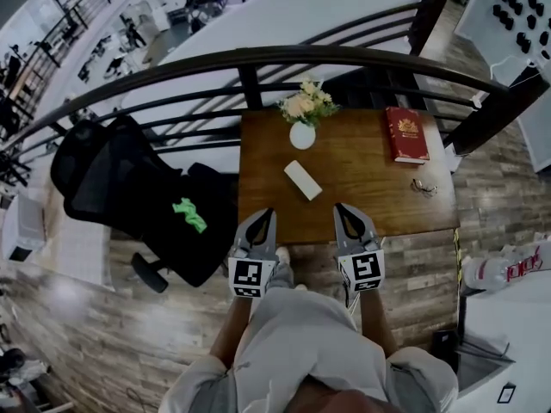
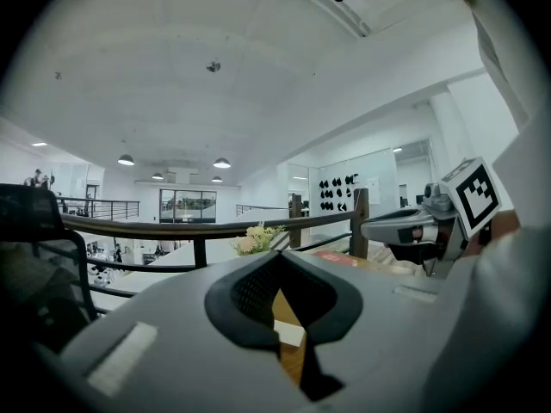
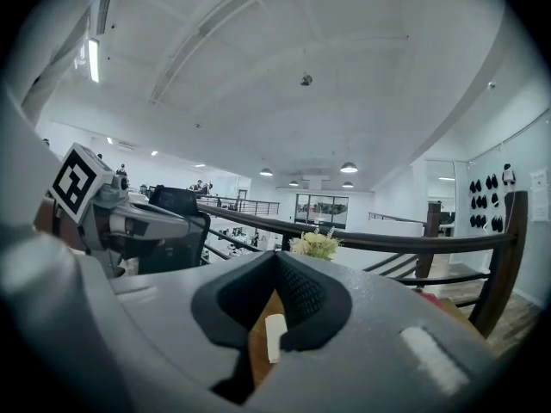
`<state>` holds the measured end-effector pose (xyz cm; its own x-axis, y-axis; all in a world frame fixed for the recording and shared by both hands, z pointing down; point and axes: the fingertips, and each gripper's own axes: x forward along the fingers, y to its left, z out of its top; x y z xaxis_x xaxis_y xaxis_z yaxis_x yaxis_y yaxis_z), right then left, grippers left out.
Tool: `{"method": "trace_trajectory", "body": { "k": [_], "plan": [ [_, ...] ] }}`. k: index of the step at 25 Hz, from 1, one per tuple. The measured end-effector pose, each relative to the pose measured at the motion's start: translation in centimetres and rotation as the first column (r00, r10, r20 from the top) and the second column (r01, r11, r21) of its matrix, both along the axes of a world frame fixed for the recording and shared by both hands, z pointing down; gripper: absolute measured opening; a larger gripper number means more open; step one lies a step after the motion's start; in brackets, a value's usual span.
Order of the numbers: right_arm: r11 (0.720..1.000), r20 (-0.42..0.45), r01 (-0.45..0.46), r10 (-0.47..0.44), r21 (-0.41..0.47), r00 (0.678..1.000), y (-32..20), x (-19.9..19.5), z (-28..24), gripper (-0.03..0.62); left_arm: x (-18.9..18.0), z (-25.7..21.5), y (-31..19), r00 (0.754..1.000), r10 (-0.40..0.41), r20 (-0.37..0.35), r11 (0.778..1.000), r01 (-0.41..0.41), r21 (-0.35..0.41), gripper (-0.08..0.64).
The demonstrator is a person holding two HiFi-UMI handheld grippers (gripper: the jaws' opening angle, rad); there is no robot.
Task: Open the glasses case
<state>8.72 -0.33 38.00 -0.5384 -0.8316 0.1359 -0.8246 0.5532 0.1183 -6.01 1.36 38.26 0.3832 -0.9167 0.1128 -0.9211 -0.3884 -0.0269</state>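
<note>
The white glasses case lies closed and slantwise in the middle of the wooden table. Both grippers hover side by side at the table's near edge, pointing at it. My left gripper is shut and empty, a short way in front of the case and to its left. My right gripper is also shut and empty, in front of the case and to its right. In the left gripper view the case shows as a white sliver through the hole behind the shut jaw tips. The right gripper view shows the case the same way.
A white vase of flowers stands at the table's far edge behind the case. A red book and a pair of glasses lie at the right. A dark railing curves behind the table. A black office chair stands at the left.
</note>
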Motion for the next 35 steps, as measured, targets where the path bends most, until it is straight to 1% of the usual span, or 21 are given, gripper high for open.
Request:
{"method": "trace_trajectory", "body": {
  "k": [6,13,24,29,35],
  "plan": [
    [1.0,-0.011,-0.018,0.018,0.005,1.0,-4.4,-1.3,-0.2,0.003,-1.5,-0.5,-4.8,1.0,0.015,-0.011,1.0,-0.015,0.015,0.02],
    [0.999,-0.02,-0.038,0.037,-0.005,0.999,-8.9,-3.3,0.0,0.003,-3.5,-0.1,-9.5,0.999,0.025,-0.02,1.0,-0.025,0.006,0.02],
    [0.997,-0.04,-0.078,0.077,-0.019,0.996,-13.7,-5.9,0.8,0.003,-6.2,0.9,-15.1,0.998,0.062,-0.034,0.998,-0.062,-0.003,0.02],
    [0.994,-0.066,-0.1,0.098,-0.037,0.993,-15.0,-6.0,2.3,0.003,-6.2,2.3,-16.6,0.995,0.088,-0.042,0.996,-0.089,-0.031,0.02],
    [0.988,-0.093,-0.117,0.107,-0.104,0.99,-15.4,-5.6,4.8,0.003,-5.2,4.8,-17.6,0.991,0.124,-0.049,0.989,-0.127,-0.069,0.02]
  ]
}}
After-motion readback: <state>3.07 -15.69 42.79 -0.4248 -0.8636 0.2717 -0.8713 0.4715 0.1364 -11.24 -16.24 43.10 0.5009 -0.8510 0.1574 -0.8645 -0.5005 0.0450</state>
